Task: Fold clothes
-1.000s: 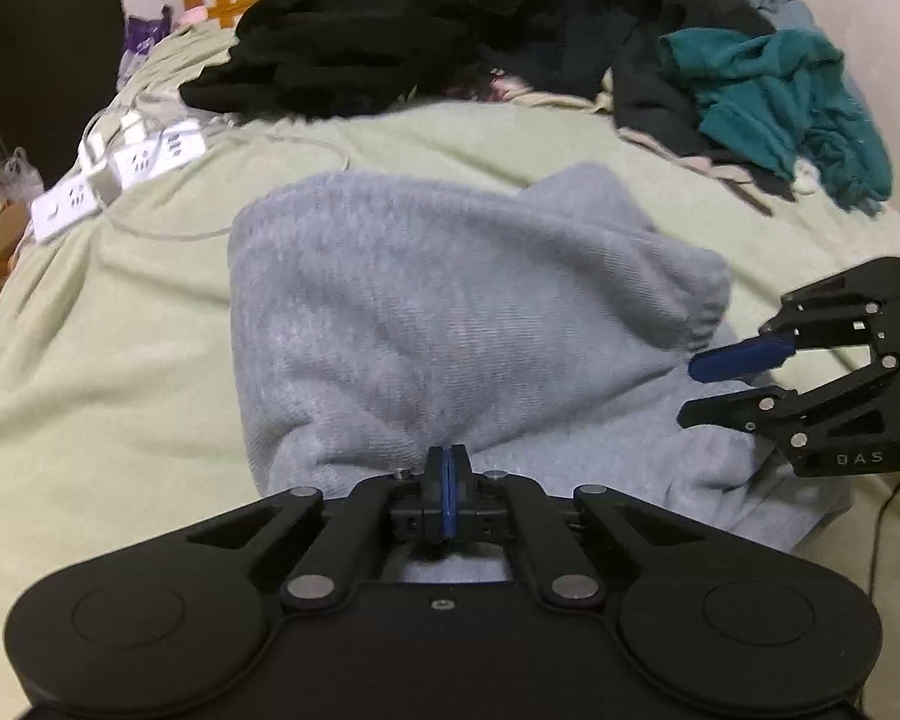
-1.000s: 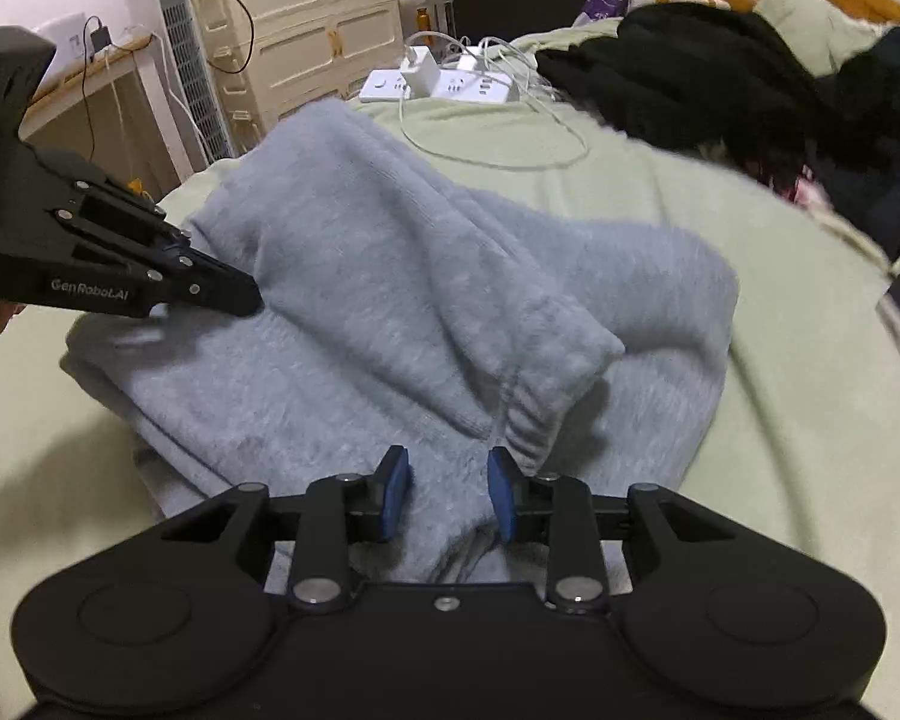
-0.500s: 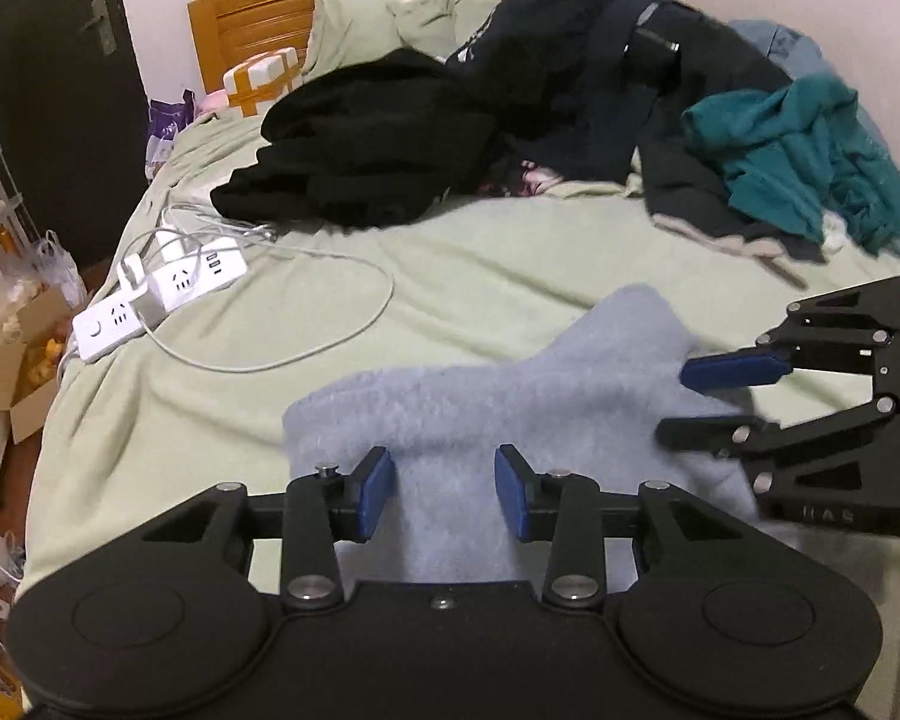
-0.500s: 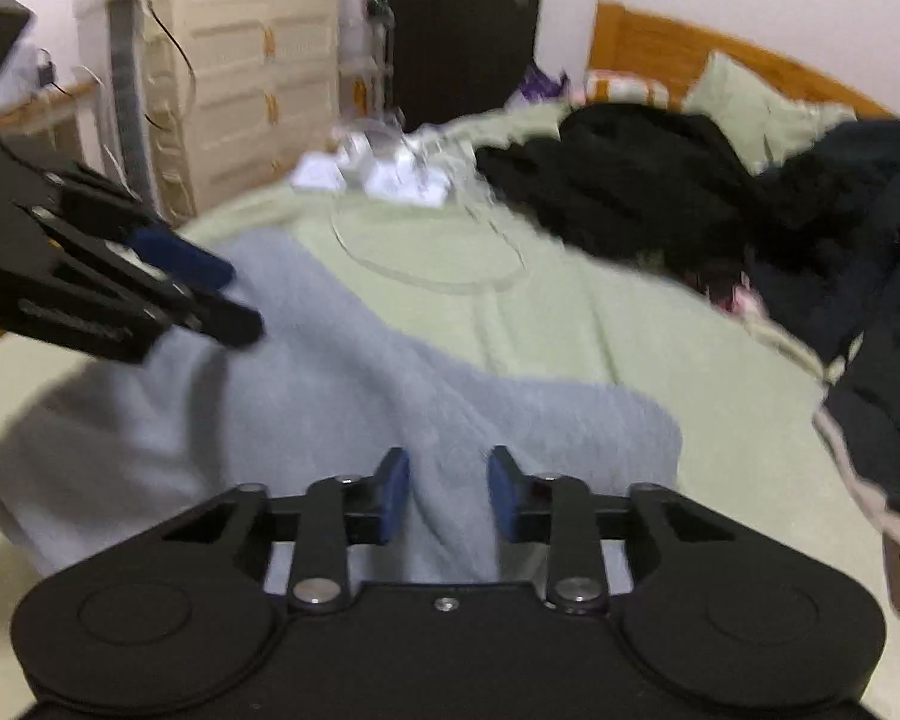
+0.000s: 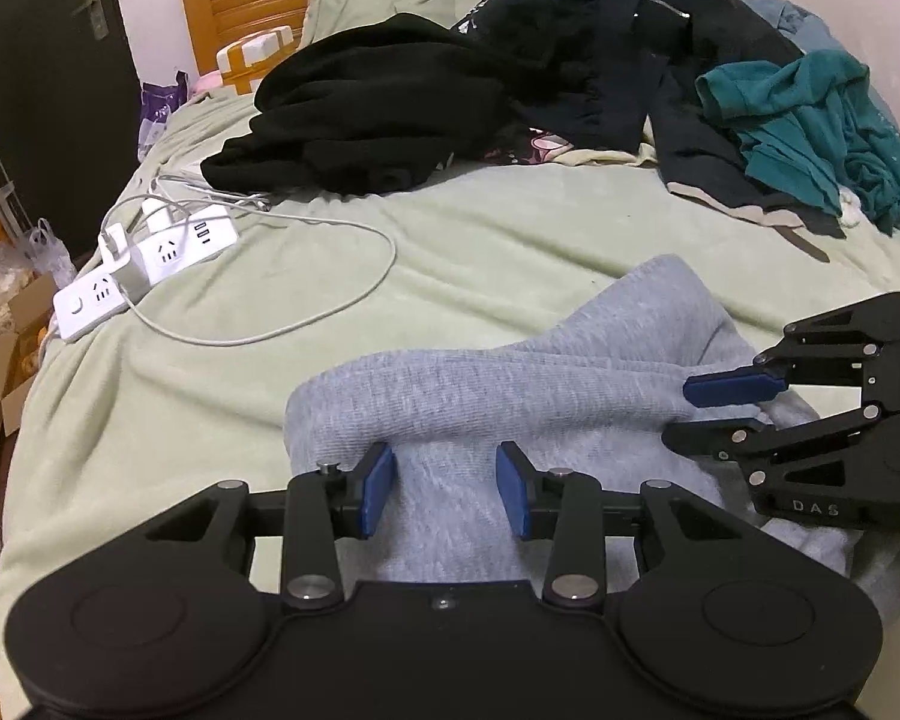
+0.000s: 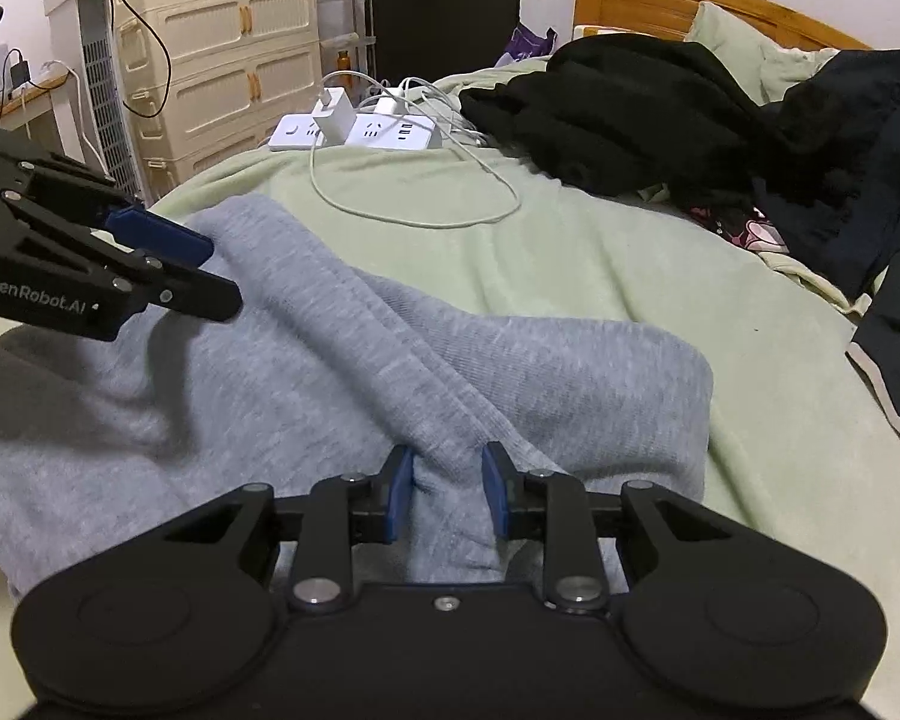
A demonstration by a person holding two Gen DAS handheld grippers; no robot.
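A grey knit garment [image 5: 510, 384] lies folded on the pale green bed; it also shows in the right wrist view [image 6: 342, 360]. My left gripper [image 5: 444, 495] is open, its blue pads on either side of a grey fold at the garment's near edge. My right gripper [image 6: 447, 495] is open, with a ridge of grey cloth between its pads. The right gripper shows at the right of the left wrist view [image 5: 720, 414], over the garment's right side. The left gripper shows at the left of the right wrist view [image 6: 210, 276], over the garment's left part.
White power strips with a looped cable [image 5: 150, 252] lie on the bed at the left. A pile of black clothes [image 5: 390, 102] and a teal garment [image 5: 810, 120] lie at the back. Cream drawers [image 6: 222, 30] stand beside the bed.
My left gripper, shut on the grey garment's near edge one second ago, has opened. Both grippers lifted and pulled back, then came down onto the garment. The garment's sleeve fold now lies flatter.
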